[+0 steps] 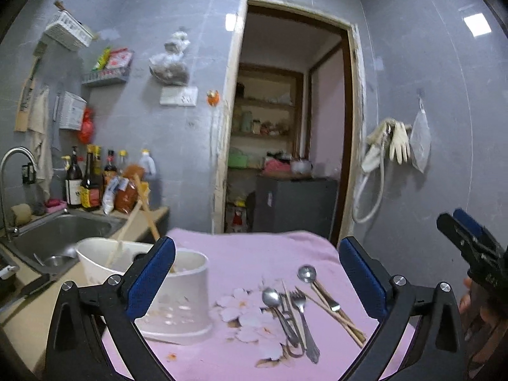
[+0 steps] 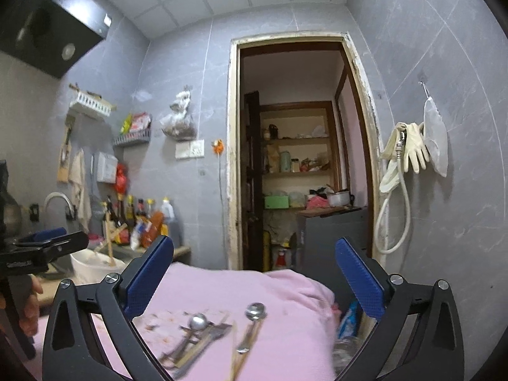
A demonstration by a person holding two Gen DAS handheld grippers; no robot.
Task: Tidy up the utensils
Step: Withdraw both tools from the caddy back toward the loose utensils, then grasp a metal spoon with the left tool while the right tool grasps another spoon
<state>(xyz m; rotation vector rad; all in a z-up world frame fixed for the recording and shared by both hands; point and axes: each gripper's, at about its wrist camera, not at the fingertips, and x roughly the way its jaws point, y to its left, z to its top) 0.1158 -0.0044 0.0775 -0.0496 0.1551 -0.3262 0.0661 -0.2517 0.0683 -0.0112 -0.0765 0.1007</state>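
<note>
The cloth [image 1: 241, 254] is soft pink fabric, matt, with a printed flower pattern. The spoons [image 1: 271, 297] and the fork [image 1: 300, 301] are shiny metal. The chopsticks [image 1: 336, 314] look like pale wood. The holder [image 1: 187, 289] is white plastic, smooth and a little stained. The left claw [image 1: 257, 279] has matt black plastic arms and blue textured pads [image 1: 149, 279]. The sink [image 1: 63, 231] is dull steel.

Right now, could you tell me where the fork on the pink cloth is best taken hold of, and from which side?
Grip the fork on the lower part of its handle, coming down from above with the fingers across the shaft. It lies flat on the pink cloth, tines pointing away, and that end seems clearer; higher up, a spoon and chopsticks crowd it. The open left tool probably sits closest.
</note>
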